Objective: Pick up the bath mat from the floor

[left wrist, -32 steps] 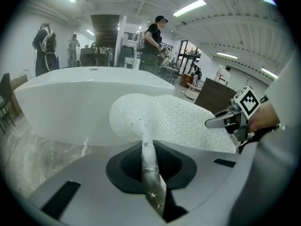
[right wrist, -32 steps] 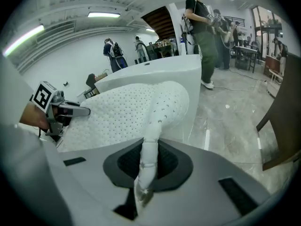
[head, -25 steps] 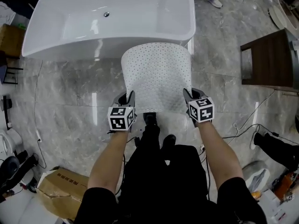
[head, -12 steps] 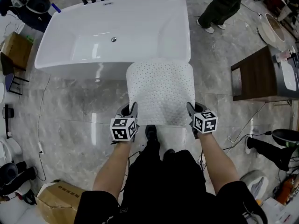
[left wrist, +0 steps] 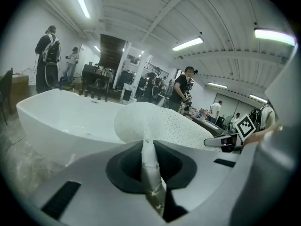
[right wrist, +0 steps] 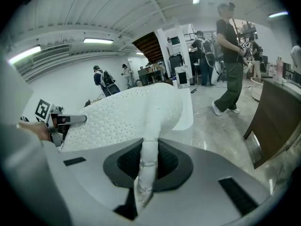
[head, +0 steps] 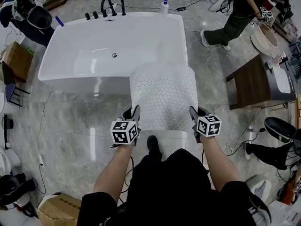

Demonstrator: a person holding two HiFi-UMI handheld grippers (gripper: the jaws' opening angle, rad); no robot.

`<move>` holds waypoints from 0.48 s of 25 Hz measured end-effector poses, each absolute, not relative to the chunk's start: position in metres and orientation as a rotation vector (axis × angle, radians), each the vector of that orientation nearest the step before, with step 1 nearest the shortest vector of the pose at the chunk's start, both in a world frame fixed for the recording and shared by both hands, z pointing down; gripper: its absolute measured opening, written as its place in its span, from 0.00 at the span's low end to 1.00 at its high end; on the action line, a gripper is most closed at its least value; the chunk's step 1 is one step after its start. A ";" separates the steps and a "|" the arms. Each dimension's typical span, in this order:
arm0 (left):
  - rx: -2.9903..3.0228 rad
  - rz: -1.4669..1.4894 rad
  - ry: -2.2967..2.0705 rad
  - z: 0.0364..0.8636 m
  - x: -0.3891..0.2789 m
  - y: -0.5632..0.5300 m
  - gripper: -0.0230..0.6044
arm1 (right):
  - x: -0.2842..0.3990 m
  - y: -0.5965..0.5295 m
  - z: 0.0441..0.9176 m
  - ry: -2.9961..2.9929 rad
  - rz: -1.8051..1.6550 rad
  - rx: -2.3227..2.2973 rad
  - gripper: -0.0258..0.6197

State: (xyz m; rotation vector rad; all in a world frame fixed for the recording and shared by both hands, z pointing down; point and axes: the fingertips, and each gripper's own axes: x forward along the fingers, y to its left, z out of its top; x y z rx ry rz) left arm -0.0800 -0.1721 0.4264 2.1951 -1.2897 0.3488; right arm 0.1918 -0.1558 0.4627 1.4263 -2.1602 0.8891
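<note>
With each gripper clamped shut on a near corner of the mat [head: 163, 95], left gripper [head: 133, 112] is center-left and right gripper [head: 194, 113] center-right. The mat is held up, spread between them mid-frame. Its far end overlaps the tub [head: 94, 51] rim; contact unclear.

The bath mat [head: 163, 95] is matt white, dotted with tiny holes. The bathtub [head: 94, 46] is smooth, glossy white. The floor [head: 70, 121] round the bathtub is polished grey marble; right of the bathtub the cabinet [head: 250, 83] is dark wood.
</note>
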 end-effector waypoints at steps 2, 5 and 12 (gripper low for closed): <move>2.191 0.329 -1.297 0.417 -0.081 -0.172 0.11 | 0.188 -0.159 0.455 -2.180 0.888 1.422 0.11; 2.178 0.299 -1.317 0.403 -0.081 -0.172 0.11 | 0.186 -0.166 0.443 -2.221 0.882 1.407 0.11; 2.167 0.259 -1.407 0.366 -0.089 -0.158 0.11 | 0.180 -0.166 0.402 -2.346 0.853 1.375 0.11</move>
